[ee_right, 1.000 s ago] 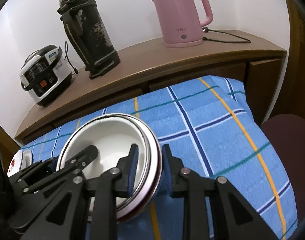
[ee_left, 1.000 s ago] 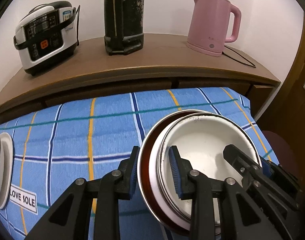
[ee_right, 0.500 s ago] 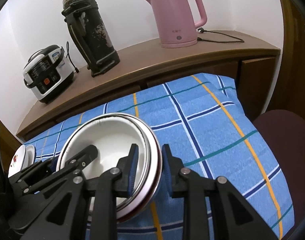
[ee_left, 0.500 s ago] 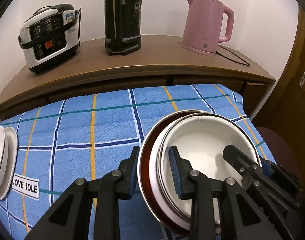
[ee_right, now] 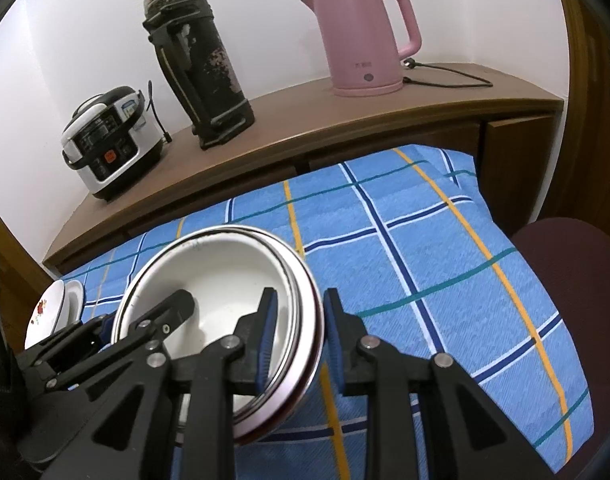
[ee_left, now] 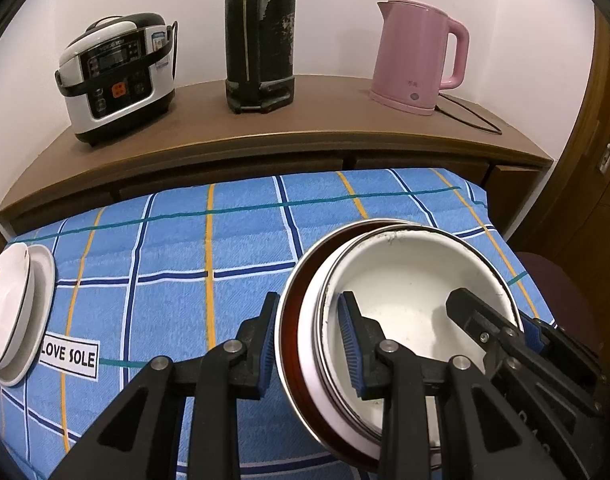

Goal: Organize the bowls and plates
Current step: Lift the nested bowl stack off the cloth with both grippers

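Both claws grip one stack of nested bowls [ee_left: 405, 292] from opposite rims. Left claw [ee_left: 309, 344]: narrow, pads clamped across the stack's left rim, one finger outside the dark red outer bowl, the other inside the white enamel bowl. Right claw [ee_right: 297, 328]: narrow, pads pinching the right rim the same way, inner finger in the white bowl, outer finger against the outermost wall.

Stack: white enamel bowl with a dark rim on top, a white one under it, a dark red-brown one outermost. It sits tilted between the claws over the right half of the desk, above the blue plaid cloth [ee_left: 177, 280]. Whether it touches the cloth cannot be told.

At the desk's left edge: two white plates [ee_left: 13, 312], the upper with red flower print. A "LOVE SOLE" label [ee_left: 69, 354] lies just beside them.

Sideboard [ee_left: 325, 124] behind the desk's far edge carries rice cooker [ee_left: 117, 76], black thermos [ee_left: 261, 36] and pink kettle [ee_left: 417, 56].
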The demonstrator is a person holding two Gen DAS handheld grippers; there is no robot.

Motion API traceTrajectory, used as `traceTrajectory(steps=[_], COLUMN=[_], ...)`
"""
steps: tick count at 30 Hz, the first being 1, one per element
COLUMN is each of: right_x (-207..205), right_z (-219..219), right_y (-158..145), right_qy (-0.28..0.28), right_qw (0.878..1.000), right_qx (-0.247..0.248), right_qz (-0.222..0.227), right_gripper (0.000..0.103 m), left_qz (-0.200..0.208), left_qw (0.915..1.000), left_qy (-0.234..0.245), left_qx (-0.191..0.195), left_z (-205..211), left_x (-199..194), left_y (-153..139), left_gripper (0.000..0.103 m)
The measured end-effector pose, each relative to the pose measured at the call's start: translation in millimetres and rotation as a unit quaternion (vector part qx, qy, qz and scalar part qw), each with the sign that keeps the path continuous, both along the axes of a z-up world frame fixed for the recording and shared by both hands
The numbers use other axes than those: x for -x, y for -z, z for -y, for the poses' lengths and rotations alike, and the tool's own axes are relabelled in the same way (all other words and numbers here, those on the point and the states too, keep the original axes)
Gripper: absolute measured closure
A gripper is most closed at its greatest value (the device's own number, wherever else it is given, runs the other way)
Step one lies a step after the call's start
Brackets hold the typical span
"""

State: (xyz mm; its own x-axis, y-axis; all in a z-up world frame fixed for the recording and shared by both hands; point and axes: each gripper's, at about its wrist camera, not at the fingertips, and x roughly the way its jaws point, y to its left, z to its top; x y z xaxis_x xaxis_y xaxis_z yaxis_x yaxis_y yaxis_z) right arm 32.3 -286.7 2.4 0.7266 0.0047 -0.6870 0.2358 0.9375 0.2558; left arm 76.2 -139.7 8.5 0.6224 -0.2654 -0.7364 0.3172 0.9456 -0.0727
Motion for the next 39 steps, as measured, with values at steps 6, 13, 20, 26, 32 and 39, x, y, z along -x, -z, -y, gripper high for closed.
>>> traceTrajectory(steps=[6,13,20,26,32,39], right_x=[4.2,6.7,6.8,7.2,8.3,11.1], right_z=[-5.2,-14.1,-24.0,-26.6,-22.7,-17.9], right_y=[-2.9,-4.5,-1.8,0.9,7.2,15.4], right_qy=[-0.001,-0.009,-0.018,-0.017,-0.017,-0.014], right_qw=[1.000,1.000,1.000,1.000,1.000,0.999], right_qx=[0.004,0.004,0.002,0.005,-0.007,-0.013], right_qz=[0.001,0.002,-0.002,-0.008,-0.023,-0.040], right_gripper=[0.080,0.080,0.082,0.082,0.083,0.083], left_qz=[0.001,0.004,0.008,-0.001,-0.016,-0.033], left_qw=[1.0000,0.9999,0.9997,0.9998,0.9996,0.9993], left_qy=[-0.005,-0.015,-0.022,-0.020,-0.011,-0.005], left_qx=[0.006,0.006,0.001,0.006,0.023,0.019], left_z=[-6.7,-17.1,-25.7,-27.9,-31.0,-25.6], left_x=[4.4,8.8,12.1,12.6,11.9,10.5], left_y=[-3.0,-6.3,-7.6,-1.8,2.0,11.5], left_gripper=[0.071,0.071,0.071,0.071,0.071,0.071])
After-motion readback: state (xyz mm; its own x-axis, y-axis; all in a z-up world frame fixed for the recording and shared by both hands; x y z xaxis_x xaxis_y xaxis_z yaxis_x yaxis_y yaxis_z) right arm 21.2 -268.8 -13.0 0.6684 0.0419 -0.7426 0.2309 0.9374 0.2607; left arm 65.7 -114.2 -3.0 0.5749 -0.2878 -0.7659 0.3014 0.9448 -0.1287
